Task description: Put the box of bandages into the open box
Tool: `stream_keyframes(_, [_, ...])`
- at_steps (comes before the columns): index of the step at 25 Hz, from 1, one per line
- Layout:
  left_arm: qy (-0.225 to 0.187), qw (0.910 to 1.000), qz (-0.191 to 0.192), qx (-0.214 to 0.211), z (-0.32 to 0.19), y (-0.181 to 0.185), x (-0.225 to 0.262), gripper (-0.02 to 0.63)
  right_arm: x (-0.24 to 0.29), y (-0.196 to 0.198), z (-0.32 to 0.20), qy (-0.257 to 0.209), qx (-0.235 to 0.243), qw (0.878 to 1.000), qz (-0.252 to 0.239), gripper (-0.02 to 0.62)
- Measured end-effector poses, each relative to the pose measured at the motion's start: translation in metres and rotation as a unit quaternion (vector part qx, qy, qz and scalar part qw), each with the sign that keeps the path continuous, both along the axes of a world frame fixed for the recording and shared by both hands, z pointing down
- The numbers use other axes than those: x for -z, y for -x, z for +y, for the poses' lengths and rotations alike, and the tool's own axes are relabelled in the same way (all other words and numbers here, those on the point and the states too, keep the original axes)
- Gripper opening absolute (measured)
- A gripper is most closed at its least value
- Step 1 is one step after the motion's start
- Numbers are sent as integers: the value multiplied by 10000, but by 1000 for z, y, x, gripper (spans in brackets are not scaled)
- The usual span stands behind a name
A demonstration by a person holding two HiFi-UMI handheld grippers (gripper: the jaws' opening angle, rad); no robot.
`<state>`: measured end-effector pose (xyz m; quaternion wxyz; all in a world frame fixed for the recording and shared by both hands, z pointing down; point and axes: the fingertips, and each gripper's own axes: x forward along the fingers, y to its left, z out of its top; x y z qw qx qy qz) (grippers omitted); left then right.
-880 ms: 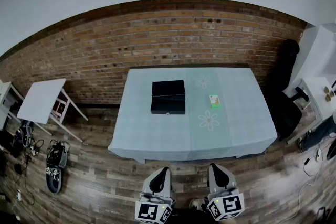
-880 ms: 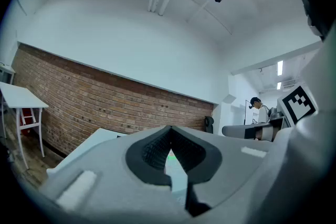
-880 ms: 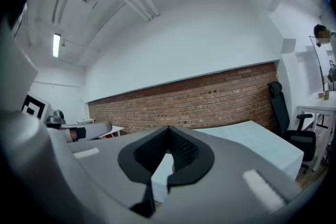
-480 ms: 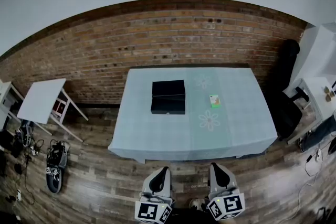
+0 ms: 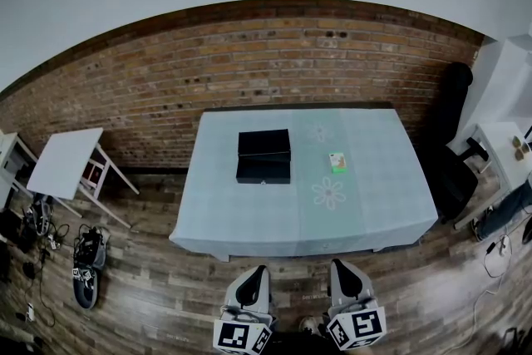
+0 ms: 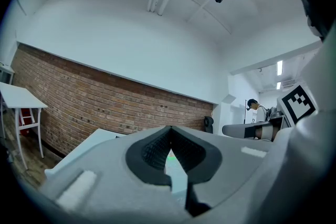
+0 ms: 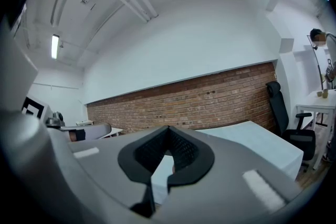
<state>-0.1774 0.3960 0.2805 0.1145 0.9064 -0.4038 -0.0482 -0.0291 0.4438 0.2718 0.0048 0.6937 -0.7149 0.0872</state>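
**Bandage box on the table, both grippers shut and well back from it**

The box of bandages (image 5: 337,161), small, green and white, lies flat on the pale blue cloth of the table (image 5: 249,220). It is right of the table's middle, just beyond a flower printed on the cloth. To its left, apart from it, sits the open box (image 5: 263,155), black, with its lid laid back on the far side toward the brick wall (image 5: 274,54).

Both grippers are off the table, on the near side, over the wooden floor (image 5: 150,295). The left gripper (image 5: 253,283) is roughly in line with the open box. The right gripper (image 5: 345,278) is roughly in line with the box of bandages. Each is well apart from both boxes.

In the left gripper view the jaws are pressed together at the tips with nothing between them. The right gripper view shows the same. Each gripper points about level toward the table and the wall.

A white side table (image 5: 65,160) stands at the left, and a black office chair (image 5: 453,137) at the right.
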Motion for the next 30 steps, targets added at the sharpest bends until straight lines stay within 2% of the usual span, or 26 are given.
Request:
stream_keyframes(10, [56, 9998, -74, 171, -3, -24, 0, 2, -2, -30, 4, 12, 42, 10000, 14, 2])
stream_keyframes(20, [-21, 9987, -262, 436, -3, -72, -5, 2, -9, -70, -4, -14, 464, 9989, -32, 2])
stream_keyframes(30, [64, 9978, -350, 550, -33, -92, -14, 2, -19, -87, -38, 46, 635, 9978, -176, 2])
